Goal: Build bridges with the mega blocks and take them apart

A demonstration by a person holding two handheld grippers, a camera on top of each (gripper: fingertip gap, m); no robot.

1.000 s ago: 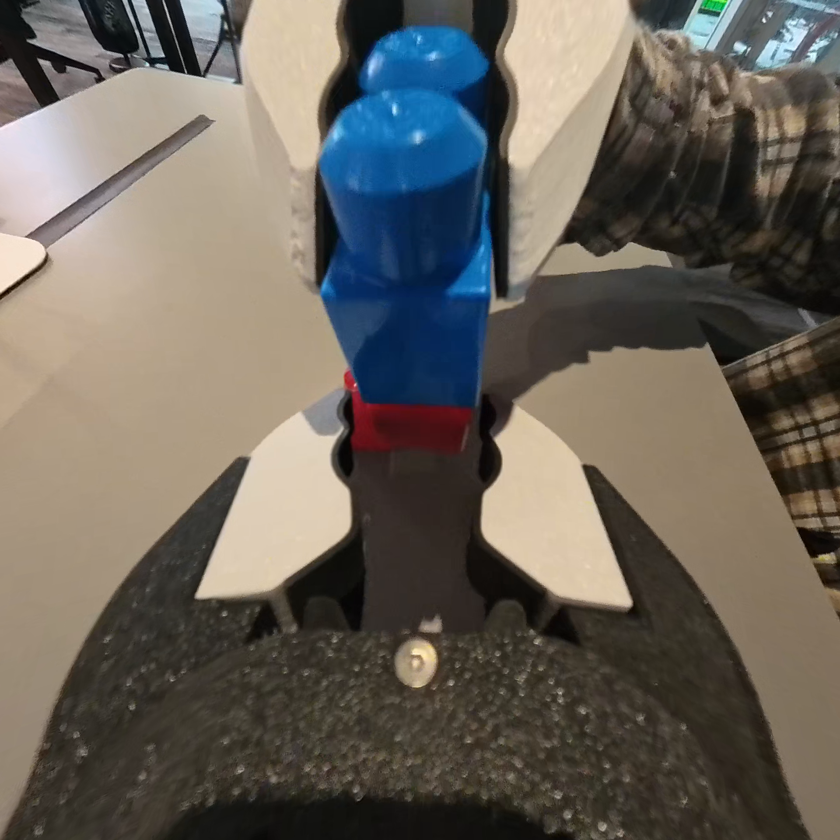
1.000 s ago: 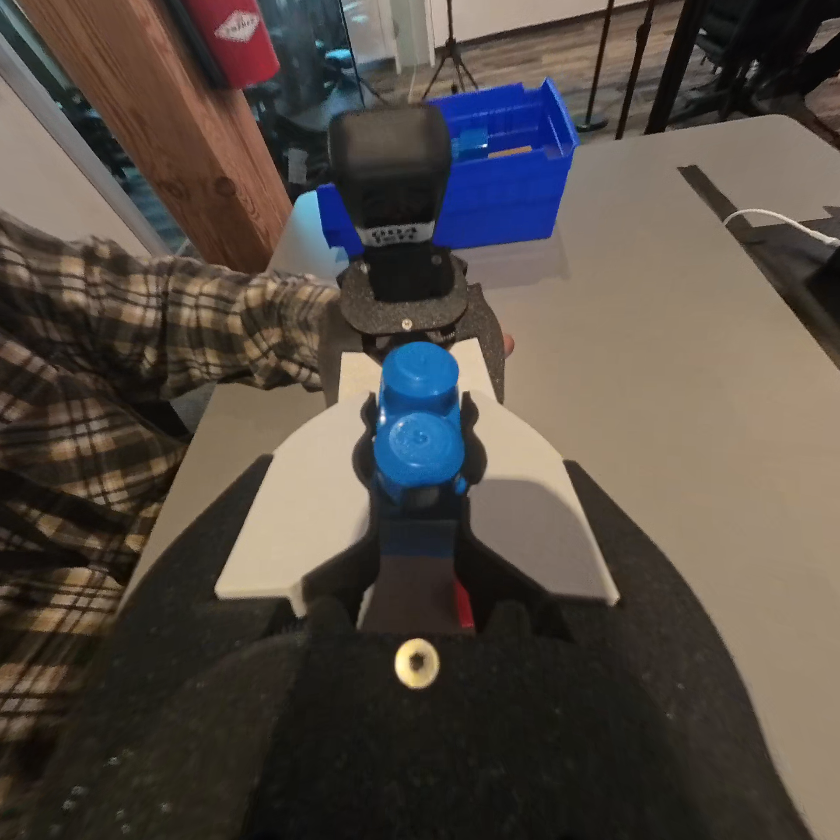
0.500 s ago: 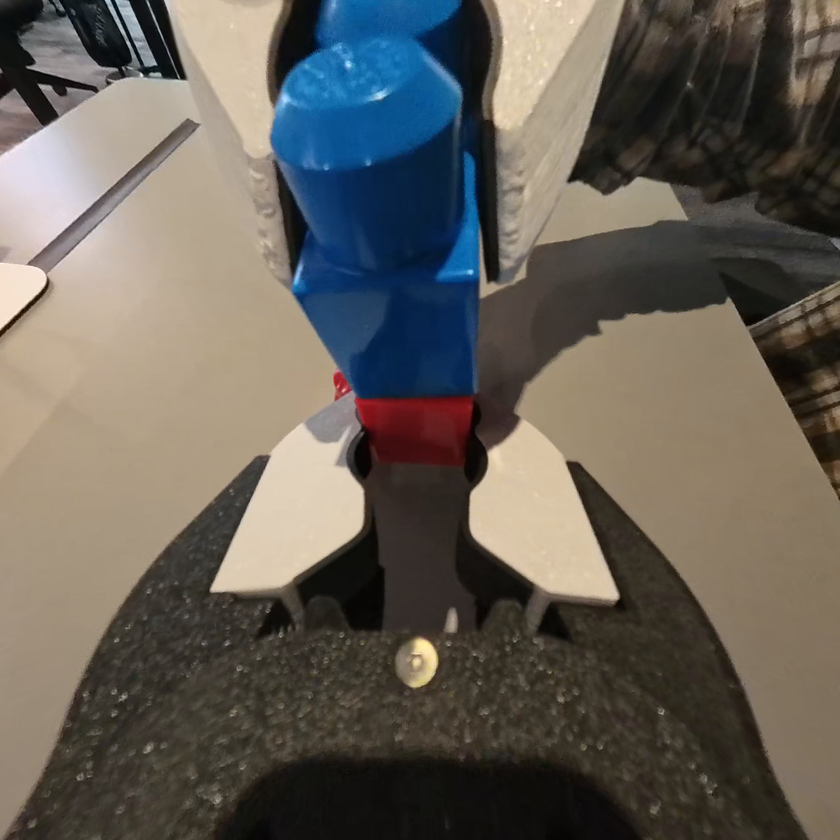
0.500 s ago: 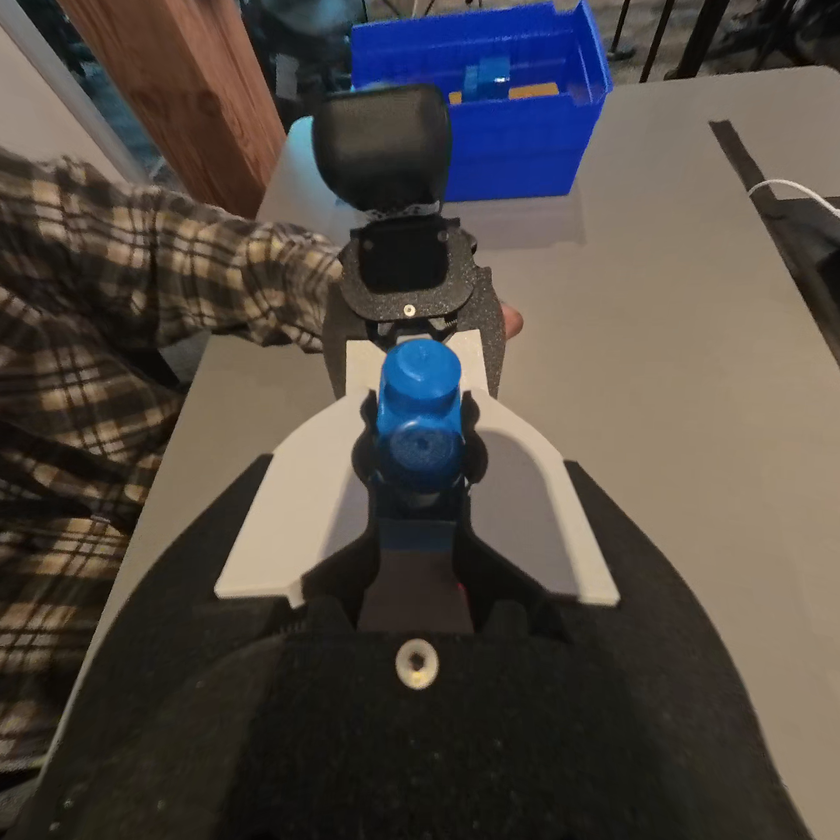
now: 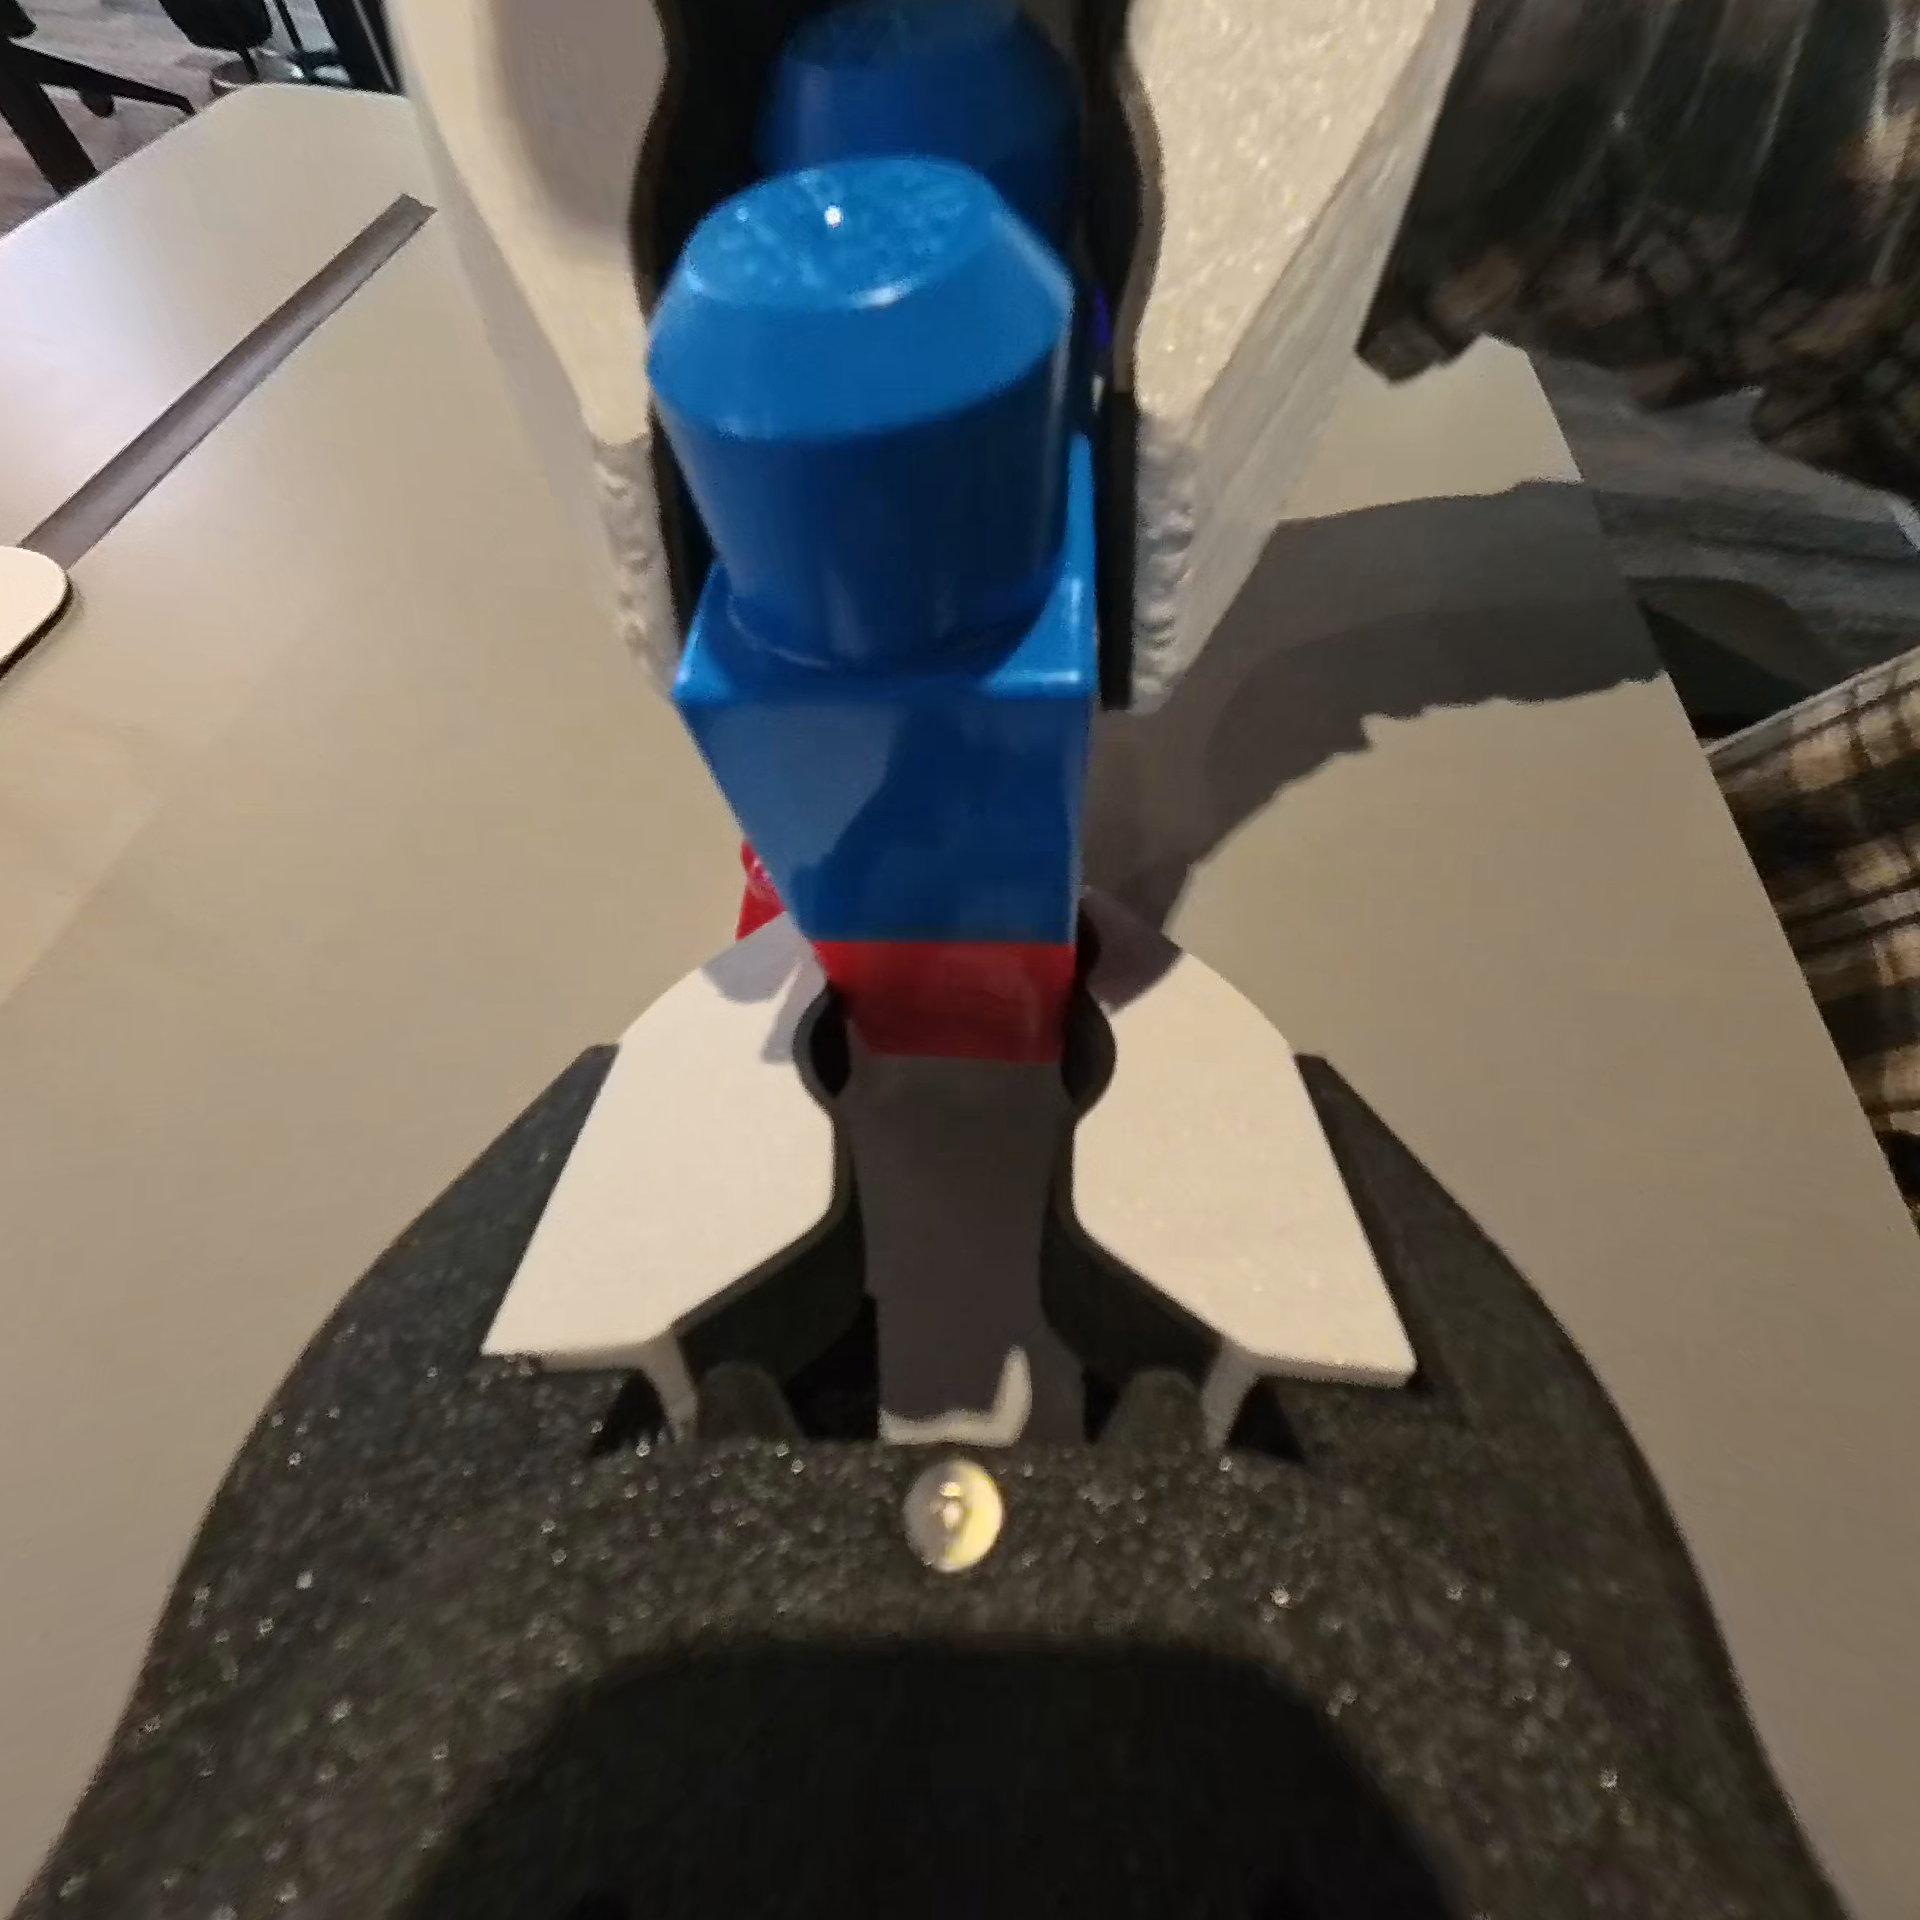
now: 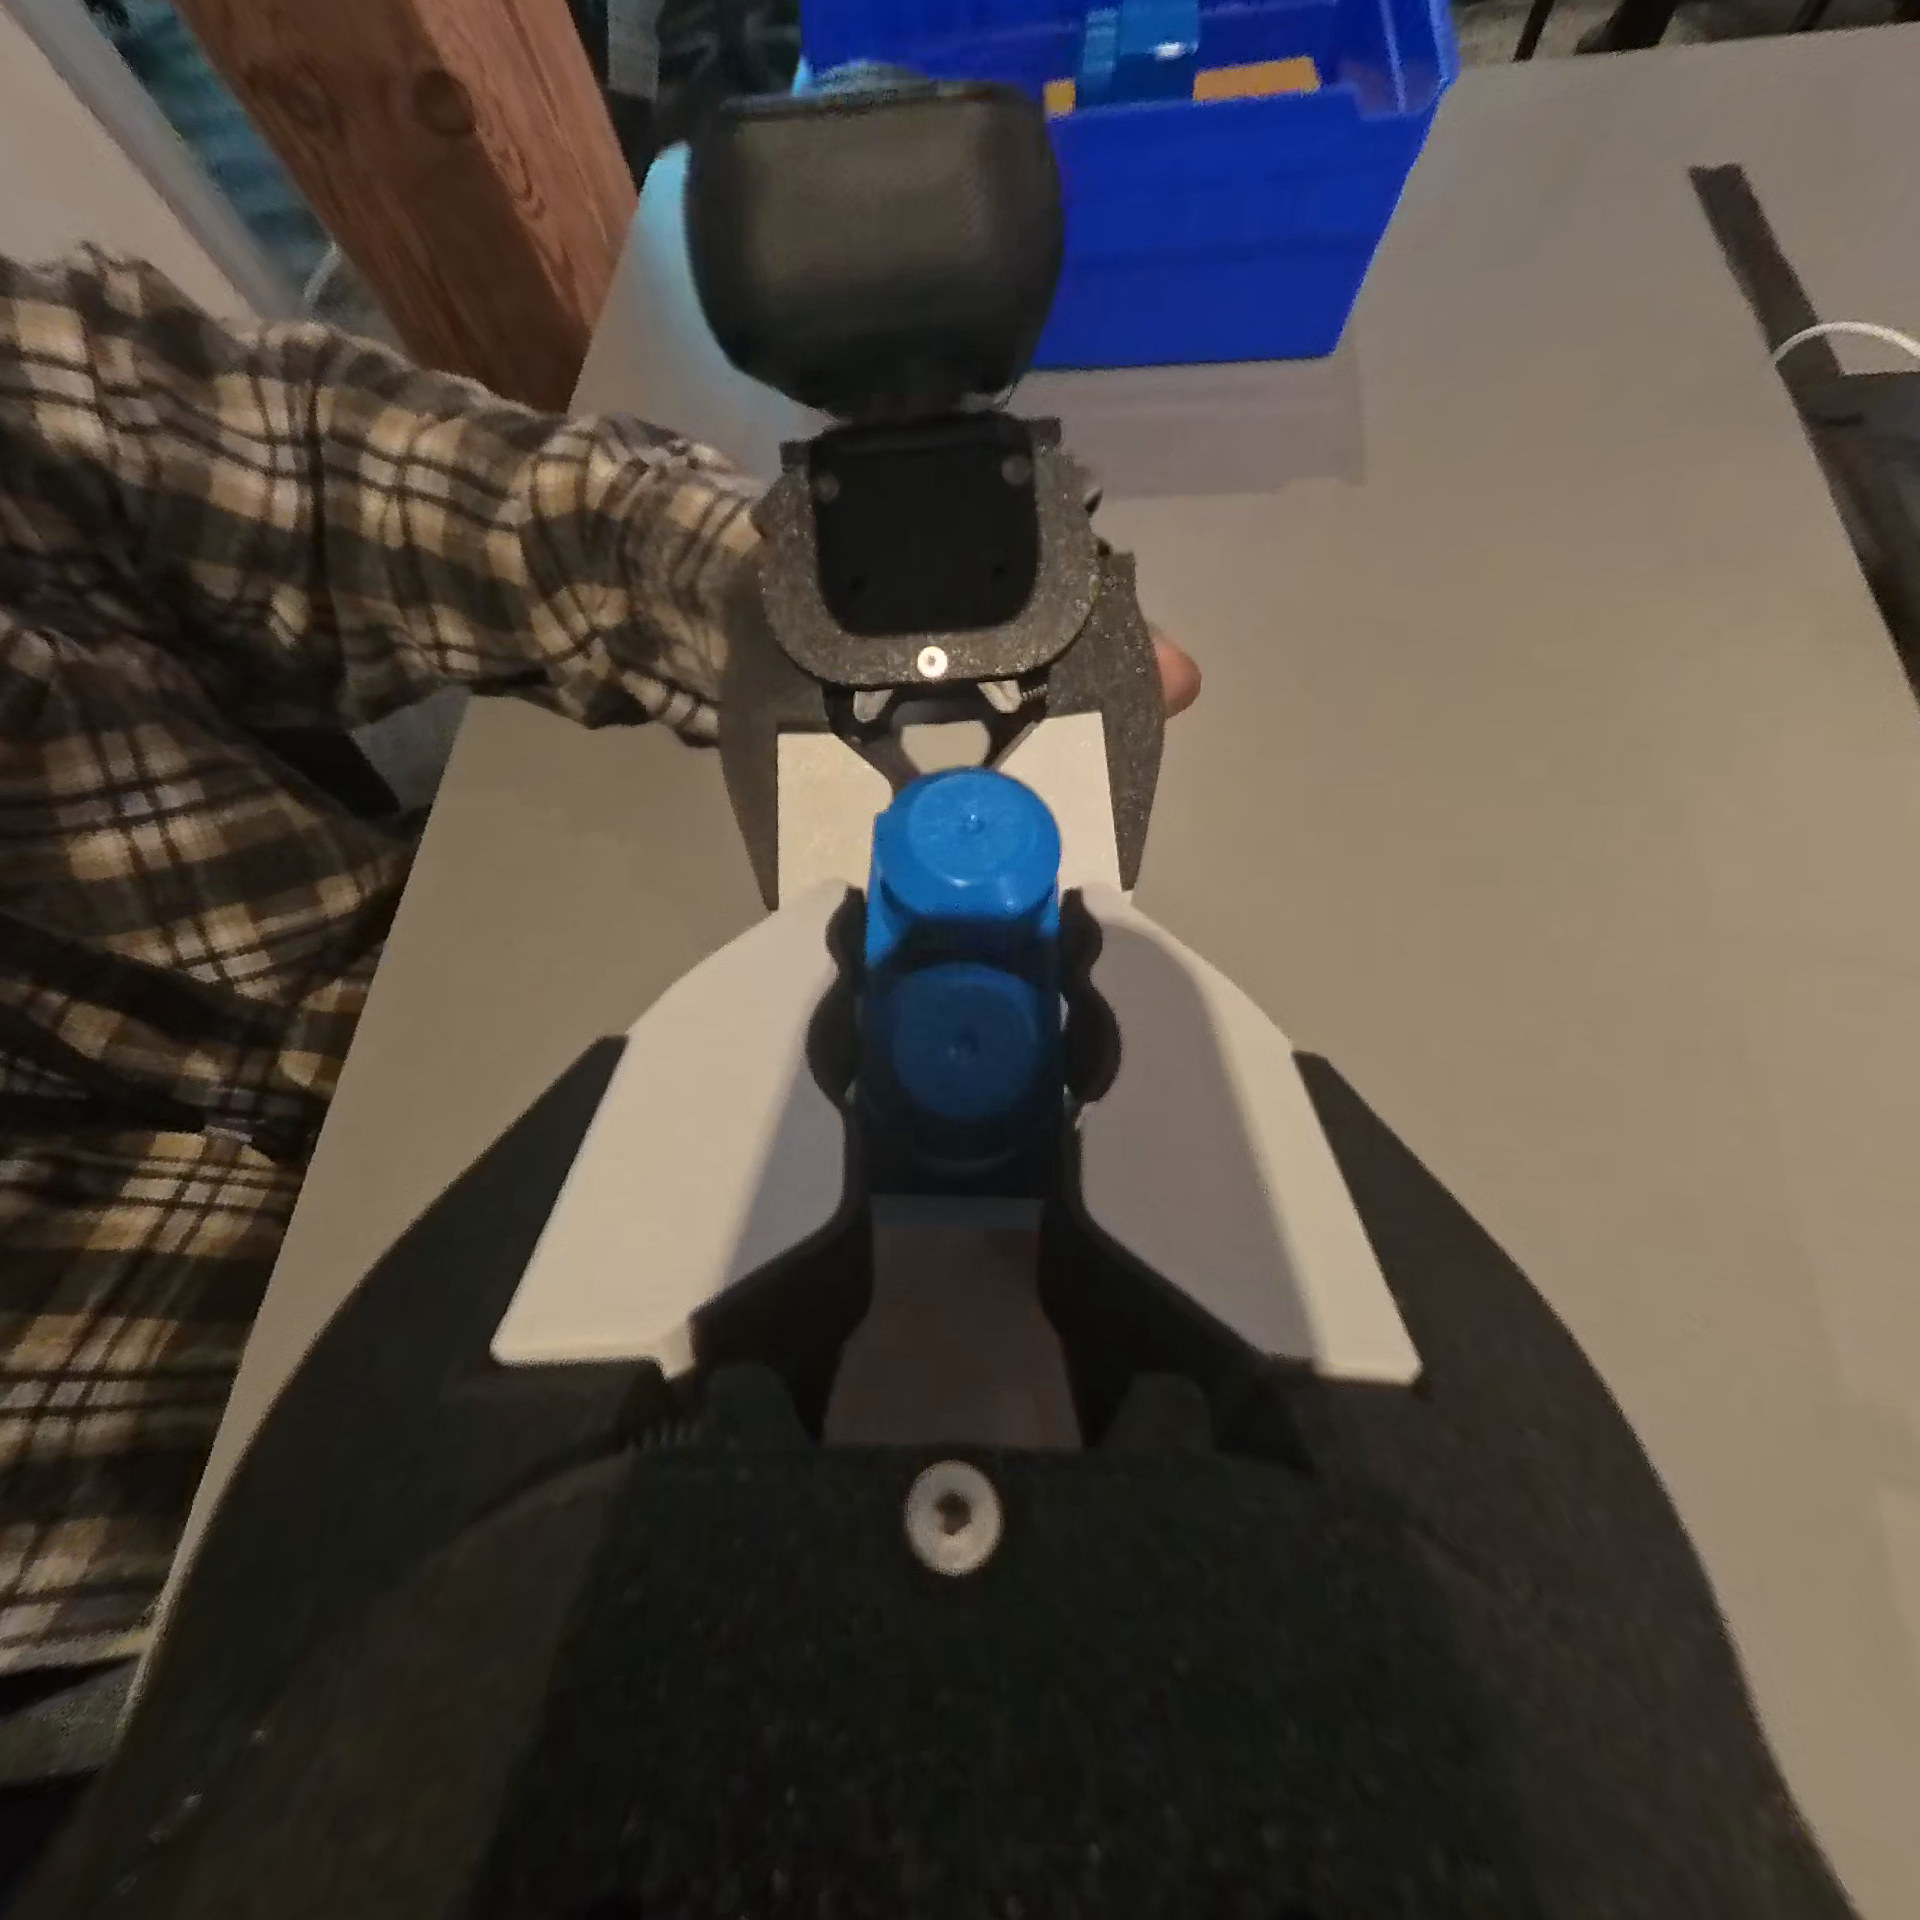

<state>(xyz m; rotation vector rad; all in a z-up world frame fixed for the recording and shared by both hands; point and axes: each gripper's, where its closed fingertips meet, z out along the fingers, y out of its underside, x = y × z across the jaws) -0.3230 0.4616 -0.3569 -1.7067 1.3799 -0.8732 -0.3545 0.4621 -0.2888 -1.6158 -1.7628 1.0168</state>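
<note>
A blue two-stud block [image 5: 914, 790] sits on a red block [image 5: 945, 1003], held in the air above the grey table [image 5: 312, 831]. My left gripper [image 5: 951, 1029] is shut on the red block. My right gripper [image 5: 894, 603] comes from the opposite side with its white fingers [image 5: 1226, 416] shut on the far part of the blue block. In the right wrist view my right gripper [image 6: 961, 987] clamps the blue block [image 6: 966, 862], and my left gripper [image 6: 951, 878] faces it just beyond. The red block is hidden in that view.
A blue bin [image 6: 1195, 239] holding several blocks stands at the table's far edge by a wooden post [image 6: 416, 156]. A dark strip [image 6: 1766, 291] and a white cable [image 6: 1849, 338] lie at the right. A plaid sleeve [image 6: 312, 571] reaches in from the left. Spacing between my two grippers at the tips: around 7 centimetres.
Both grippers kept their hold and the two blocks stay together. The right wrist view has tipped down and closed in on the left gripper, so the blue bin slid up the frame.
</note>
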